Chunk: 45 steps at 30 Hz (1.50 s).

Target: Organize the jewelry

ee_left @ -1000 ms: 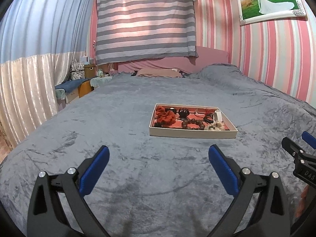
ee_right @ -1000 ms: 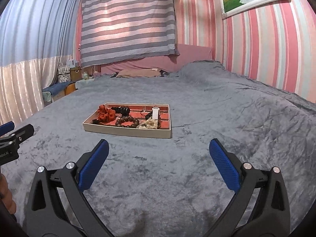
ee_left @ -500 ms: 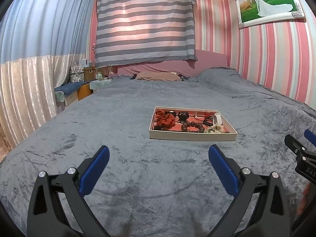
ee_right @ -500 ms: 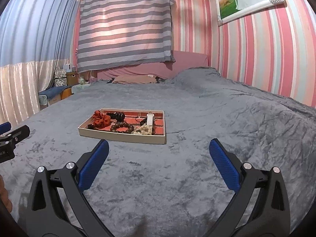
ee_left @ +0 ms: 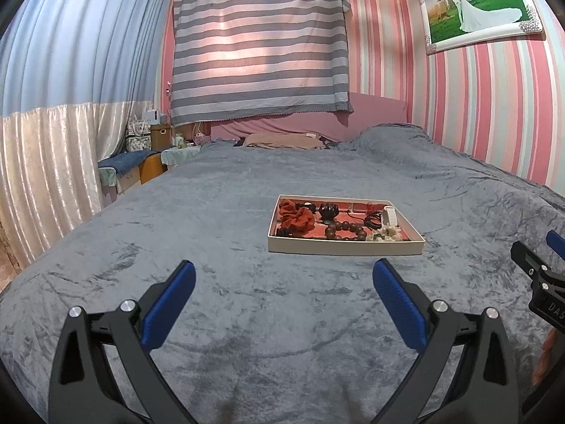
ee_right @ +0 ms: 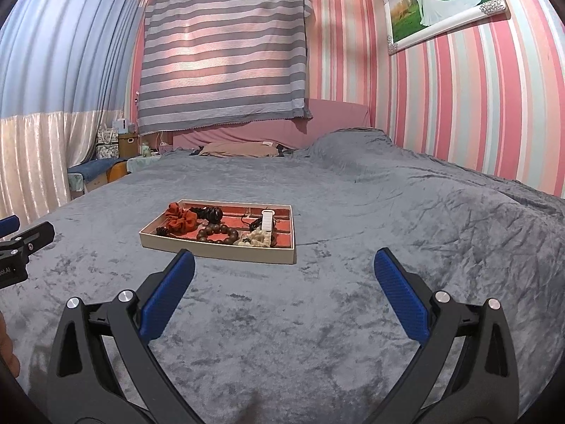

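Observation:
A shallow cream tray (ee_left: 344, 248) with a red lining lies on the grey bedspread; it also shows in the right wrist view (ee_right: 219, 251). In it lie a rust-red scrunchie (ee_left: 296, 218), a dark wooden bead bracelet (ee_left: 345, 230), a white clip (ee_left: 390, 216), black cords and a pale flower piece (ee_right: 255, 238). My left gripper (ee_left: 283, 282) is open and empty, short of the tray's near edge. My right gripper (ee_right: 284, 272) is open and empty, just short of the tray's near right corner.
The grey bedspread (ee_left: 219, 212) covers a wide bed. Pillows (ee_left: 282, 140) lie at the headboard. A bedside table with boxes (ee_left: 155, 134) stands at the far left by the curtains. A framed photo (ee_right: 441, 3) hangs on the striped right wall.
Both cameras have tilted up a little and moved slightly toward the tray. Both grippers stay open and empty.

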### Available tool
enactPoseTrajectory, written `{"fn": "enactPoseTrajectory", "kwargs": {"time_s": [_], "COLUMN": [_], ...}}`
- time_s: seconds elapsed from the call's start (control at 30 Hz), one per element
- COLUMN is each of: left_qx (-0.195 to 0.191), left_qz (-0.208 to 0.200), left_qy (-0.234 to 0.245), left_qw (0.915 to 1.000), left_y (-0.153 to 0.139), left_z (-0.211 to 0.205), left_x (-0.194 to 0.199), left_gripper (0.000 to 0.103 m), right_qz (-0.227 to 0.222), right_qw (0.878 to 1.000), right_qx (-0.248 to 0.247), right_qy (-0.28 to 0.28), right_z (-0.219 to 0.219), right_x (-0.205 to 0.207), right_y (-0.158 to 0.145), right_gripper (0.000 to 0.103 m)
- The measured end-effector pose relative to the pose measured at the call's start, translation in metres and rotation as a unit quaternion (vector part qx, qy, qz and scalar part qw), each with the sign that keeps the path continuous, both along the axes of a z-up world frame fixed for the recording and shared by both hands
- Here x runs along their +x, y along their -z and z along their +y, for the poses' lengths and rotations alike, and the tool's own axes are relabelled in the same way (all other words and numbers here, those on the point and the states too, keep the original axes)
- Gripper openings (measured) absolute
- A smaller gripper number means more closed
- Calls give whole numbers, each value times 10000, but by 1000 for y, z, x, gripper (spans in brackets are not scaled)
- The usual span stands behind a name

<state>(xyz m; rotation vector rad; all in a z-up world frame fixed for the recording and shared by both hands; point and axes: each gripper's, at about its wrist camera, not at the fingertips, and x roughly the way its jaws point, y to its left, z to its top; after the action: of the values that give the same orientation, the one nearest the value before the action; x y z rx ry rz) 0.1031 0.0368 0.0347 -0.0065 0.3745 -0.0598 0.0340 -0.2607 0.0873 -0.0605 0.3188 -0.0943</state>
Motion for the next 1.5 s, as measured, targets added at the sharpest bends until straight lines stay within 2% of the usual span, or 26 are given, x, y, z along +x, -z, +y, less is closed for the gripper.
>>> {"fn": "enactPoseTrajectory", "kwargs": {"time_s": [1.5], "left_qx": [119], "left_qz": [-122], "left_qy": [20], "left_qw": [9999], "left_y": [-1], "left_z": [-5], "left_x": [-5], "left_gripper": [98], "right_qz": [-36], "right_qw": [10000], "right_qx": [16], "right_qy": [3], "right_z": [1], "right_x": [-2], "right_y": [0], "right_gripper": [99]}}
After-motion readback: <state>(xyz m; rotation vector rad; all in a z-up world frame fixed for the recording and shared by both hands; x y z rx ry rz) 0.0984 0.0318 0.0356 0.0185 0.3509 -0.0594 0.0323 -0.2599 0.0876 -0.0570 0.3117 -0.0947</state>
